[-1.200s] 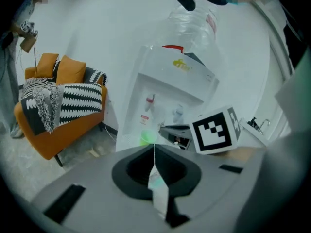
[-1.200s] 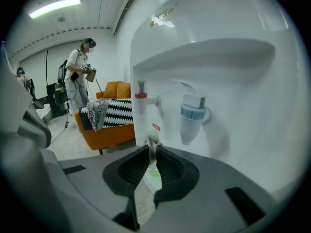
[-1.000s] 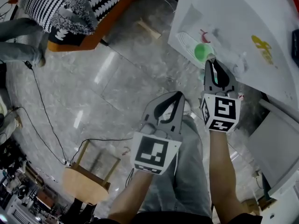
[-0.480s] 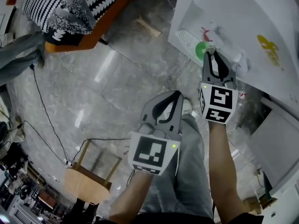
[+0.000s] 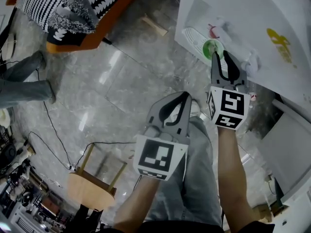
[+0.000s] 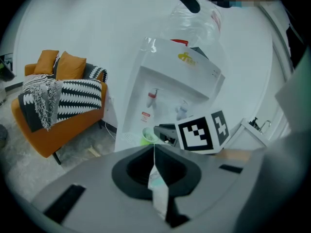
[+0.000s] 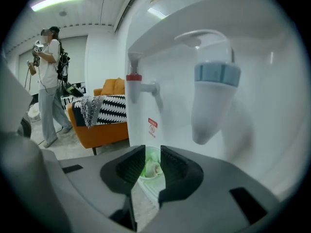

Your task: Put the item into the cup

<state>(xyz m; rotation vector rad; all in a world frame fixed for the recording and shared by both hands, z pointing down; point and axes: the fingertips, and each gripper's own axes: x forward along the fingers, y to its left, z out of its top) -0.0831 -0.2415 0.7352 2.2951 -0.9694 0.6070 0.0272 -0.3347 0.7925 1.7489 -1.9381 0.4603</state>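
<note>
Left gripper view shows the left gripper (image 6: pixel 154 150) pinched tight on a thin white packet (image 6: pixel 158 191). The packet sits edge-on in the seam of the jaws. Its long side runs along the jaws, from the tips back to the camera. A fine thread runs up from it.

The green cup (image 5: pixel 211 47) stands on the tray of the white water machine (image 5: pixel 243 13). From the packet, the cup lies ahead and off to the right, well apart. The right gripper (image 5: pixel 218 57) is much nearer, with its tips just beside the cup rim. Its jaws are a little apart and grip nothing. The cup shows through the gap, with something pale inside it.

So I think the left gripper must carry the packet forward and to the right, over the cup, then let go. The right one may get in the way there.

A small red label (image 7: pixel 152 126) is on the machine front, with print too small to read. A yellow mark (image 5: pixel 279 47) on top cannot be read either. I see no brand name.
</note>
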